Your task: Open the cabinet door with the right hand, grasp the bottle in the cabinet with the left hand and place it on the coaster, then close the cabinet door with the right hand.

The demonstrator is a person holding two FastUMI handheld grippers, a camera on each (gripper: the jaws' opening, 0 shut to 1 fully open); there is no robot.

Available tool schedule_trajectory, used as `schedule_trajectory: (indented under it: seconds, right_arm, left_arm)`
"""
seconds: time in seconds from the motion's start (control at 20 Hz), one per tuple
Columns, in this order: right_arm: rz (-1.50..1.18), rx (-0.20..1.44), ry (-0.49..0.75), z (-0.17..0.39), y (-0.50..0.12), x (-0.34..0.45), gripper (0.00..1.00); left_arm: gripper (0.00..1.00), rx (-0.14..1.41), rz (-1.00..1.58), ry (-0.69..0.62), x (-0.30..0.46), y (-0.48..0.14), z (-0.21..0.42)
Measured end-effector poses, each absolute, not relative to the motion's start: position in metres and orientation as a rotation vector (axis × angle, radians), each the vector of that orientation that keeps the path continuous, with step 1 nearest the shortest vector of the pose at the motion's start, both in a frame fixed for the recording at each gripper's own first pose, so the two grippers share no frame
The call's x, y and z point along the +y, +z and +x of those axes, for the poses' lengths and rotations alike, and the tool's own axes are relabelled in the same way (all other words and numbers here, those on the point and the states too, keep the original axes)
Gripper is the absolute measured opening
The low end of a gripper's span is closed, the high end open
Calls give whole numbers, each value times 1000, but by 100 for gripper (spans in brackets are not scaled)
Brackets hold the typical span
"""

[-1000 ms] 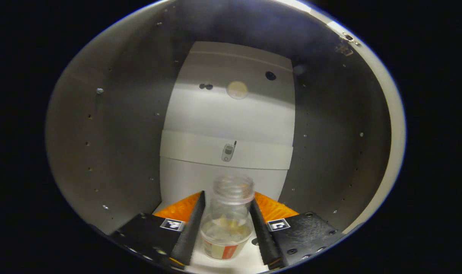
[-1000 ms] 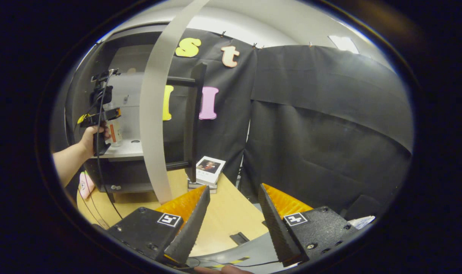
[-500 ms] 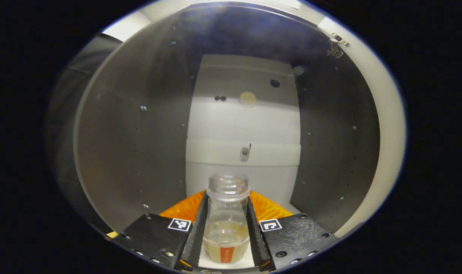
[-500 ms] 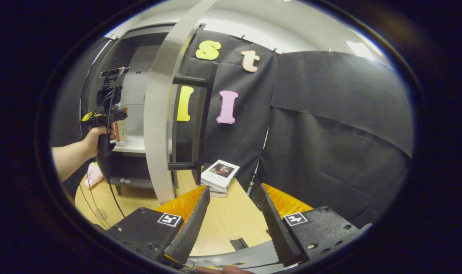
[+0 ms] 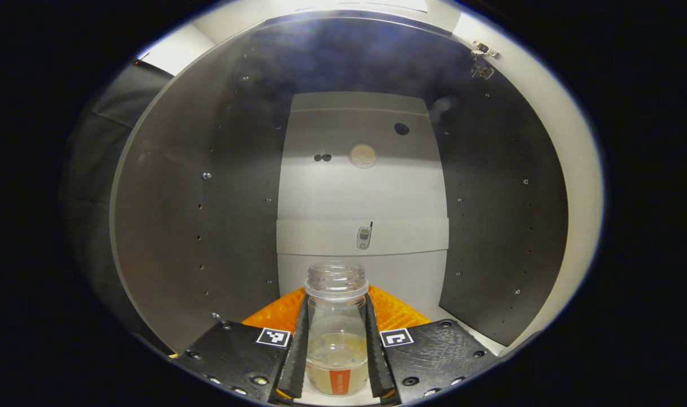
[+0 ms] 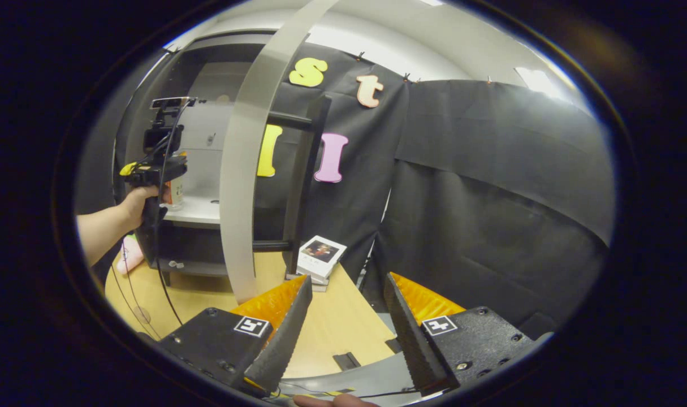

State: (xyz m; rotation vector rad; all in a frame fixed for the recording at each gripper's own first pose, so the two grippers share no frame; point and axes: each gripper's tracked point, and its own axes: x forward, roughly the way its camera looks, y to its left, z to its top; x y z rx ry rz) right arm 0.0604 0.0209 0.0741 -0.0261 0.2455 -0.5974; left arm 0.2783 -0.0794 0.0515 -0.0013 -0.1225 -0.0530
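left gripper view — clear uncapped bottle, pale liquid low, between left gripper fingers

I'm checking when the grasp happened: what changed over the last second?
The left gripper closed: its fingers, spread either side of the bottle a second ago, now press on both its sides, and it has drawn back a little from the cabinet interior. The right gripper shifted slightly. Unchanged: bottle upright on the shelf, door open, right gripper open and empty.
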Motion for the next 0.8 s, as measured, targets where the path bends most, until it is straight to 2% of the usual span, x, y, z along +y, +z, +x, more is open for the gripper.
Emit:
schedule_trajectory:
  seconds: [0.25, 0.55, 0.8]
  right_arm:
    - [-10, 239, -583, 63, 72, 20, 84]
    - [11, 234, -538, 68, 59, 20, 82]
    - [-4, 241, -491, 71, 38, 23, 84]
  left_arm:
    - [43, -117, -6, -67, -80, 71, 268]
    - [43, -157, 7, -99, -67, 96, 219]
    - [43, -156, 52, -37, -32, 85, 166]
